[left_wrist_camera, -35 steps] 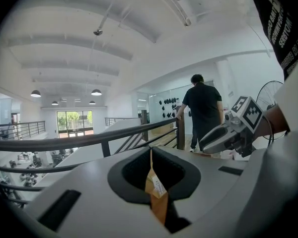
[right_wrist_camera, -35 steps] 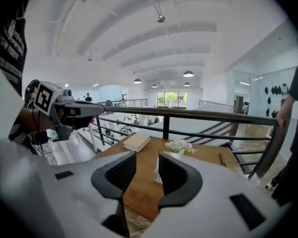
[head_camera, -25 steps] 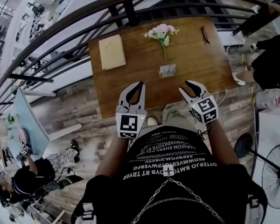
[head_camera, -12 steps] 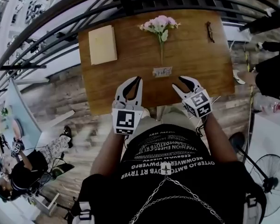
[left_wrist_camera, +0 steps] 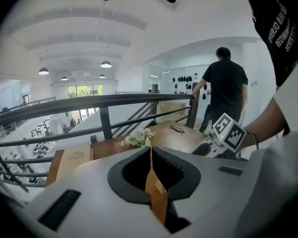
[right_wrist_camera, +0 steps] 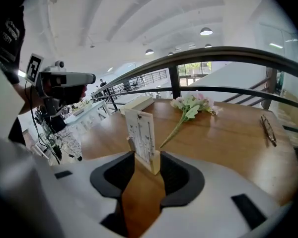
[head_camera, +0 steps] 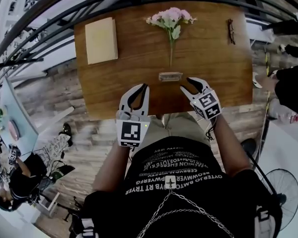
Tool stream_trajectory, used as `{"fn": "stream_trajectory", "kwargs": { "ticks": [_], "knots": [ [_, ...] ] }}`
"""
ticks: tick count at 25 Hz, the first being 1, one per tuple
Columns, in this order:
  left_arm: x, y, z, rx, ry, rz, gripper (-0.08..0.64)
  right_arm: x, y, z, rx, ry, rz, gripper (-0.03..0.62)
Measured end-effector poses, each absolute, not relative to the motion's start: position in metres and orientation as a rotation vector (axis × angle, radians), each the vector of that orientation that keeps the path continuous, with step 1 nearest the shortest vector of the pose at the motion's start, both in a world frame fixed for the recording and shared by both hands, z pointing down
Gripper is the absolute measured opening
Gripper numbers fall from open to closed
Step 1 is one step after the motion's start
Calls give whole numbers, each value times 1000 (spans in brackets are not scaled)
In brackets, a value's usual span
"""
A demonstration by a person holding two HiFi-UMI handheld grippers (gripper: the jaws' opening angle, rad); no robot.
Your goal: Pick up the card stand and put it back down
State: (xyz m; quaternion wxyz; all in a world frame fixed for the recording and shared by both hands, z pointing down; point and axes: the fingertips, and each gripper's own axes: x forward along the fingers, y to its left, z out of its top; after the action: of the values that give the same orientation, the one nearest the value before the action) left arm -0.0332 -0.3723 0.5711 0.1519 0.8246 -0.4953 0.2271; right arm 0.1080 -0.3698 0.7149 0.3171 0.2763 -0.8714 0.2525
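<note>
The card stand (head_camera: 170,76) stood upright by the table's (head_camera: 213,58) near edge, untouched just beyond the right gripper (head_camera: 187,85), whose 2 jaws had just been opening, while the left gripper (head_camera: 145,87) hovered clenched on nothing farther left.

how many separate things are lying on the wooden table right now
4. A beige book at the far left, a pink flower sprig at the far middle, the card stand near the front edge, and what look like folded glasses at the far right. Nothing seems hidden.
</note>
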Motion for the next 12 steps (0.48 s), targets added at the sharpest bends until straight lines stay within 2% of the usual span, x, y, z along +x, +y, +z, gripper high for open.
{"fn": "stream_trajectory", "kwargs": {
  "ticks": [12],
  "knots": [
    [-41, -362, 601, 2299, -1377, 743, 35, 90, -388, 762, 659, -2313, 613, 183]
  ]
}}
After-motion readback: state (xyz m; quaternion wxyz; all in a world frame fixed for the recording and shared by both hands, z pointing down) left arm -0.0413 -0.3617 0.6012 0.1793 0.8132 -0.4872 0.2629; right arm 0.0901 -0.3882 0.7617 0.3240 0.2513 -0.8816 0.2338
